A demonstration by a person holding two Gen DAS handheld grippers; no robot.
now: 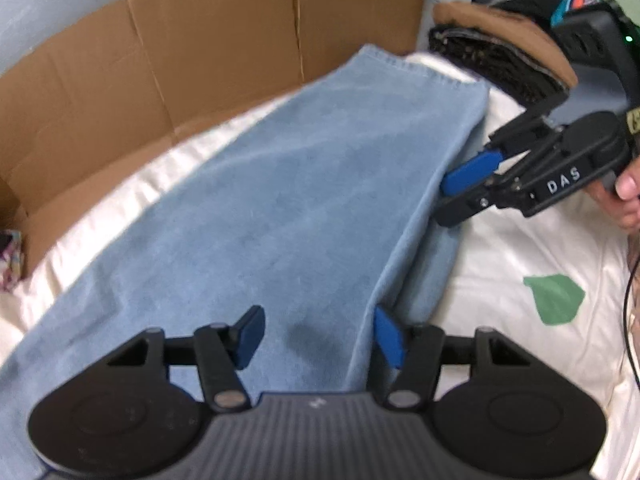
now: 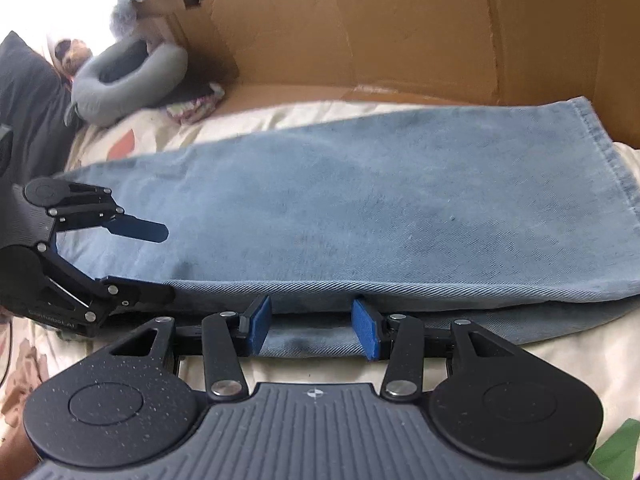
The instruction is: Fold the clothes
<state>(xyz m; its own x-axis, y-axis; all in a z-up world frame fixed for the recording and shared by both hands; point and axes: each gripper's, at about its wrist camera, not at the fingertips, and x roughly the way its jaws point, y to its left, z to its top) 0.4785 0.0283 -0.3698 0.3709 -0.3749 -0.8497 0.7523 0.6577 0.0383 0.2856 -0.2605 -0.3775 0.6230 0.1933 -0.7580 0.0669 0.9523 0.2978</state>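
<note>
Ahead of both claws, light-blue jeans point(image 2: 360, 208) lie flat on the cream bedsheet point(image 1: 520, 248), legs stacked. Left gripper point(image 1: 316, 336) stands partly spread over the near edge, gripping nothing; right gripper point(image 2: 312, 326) gapes half-wide at the same edge, empty. Pinching only the top layer would skew the fold. Beyond them, the cardboard box point(image 2: 400, 32) shows no contents.

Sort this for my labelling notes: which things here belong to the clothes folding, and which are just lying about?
Belongs to the job:
- light blue denim jeans
- left gripper
- right gripper

Just lying about:
- brown cardboard sheet
- grey ring-shaped cushion
- brown fleece-lined garment
</note>
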